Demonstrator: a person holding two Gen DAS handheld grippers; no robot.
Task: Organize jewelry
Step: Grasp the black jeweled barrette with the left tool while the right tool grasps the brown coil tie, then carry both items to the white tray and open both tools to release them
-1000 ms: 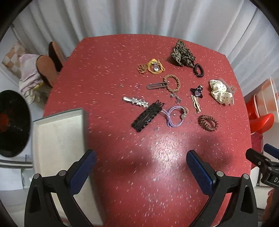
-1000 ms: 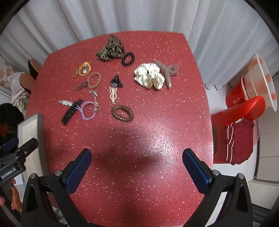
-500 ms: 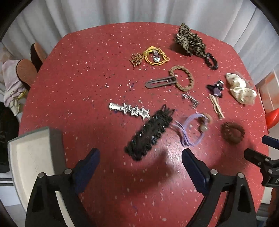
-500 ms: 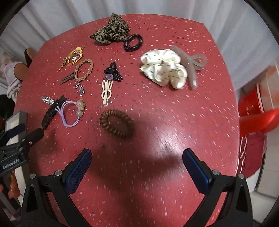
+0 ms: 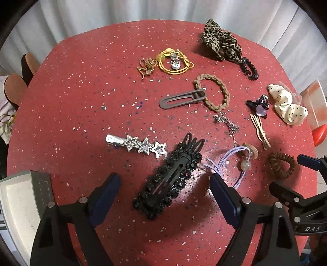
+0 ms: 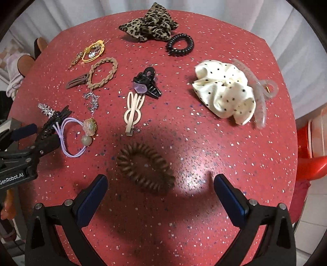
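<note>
Left claw [image 5: 164, 188] gapes astride the black clip [image 5: 168, 177]; right claw [image 6: 160, 193] gapes over the brown coil [image 6: 144, 166].

A round red table [image 6: 235, 163] with white and dark speckles fills both views, its glossy top catching a bright patch of overhead light. Behind it hang white pleated curtains [image 5: 114, 12]. To the right stand a red plastic chair [image 6: 310, 163] and pale floor tiles [image 6: 308, 235]. On the left, beyond the table's edge, brown slippers [image 5: 14, 88] lie on the floor.
</note>
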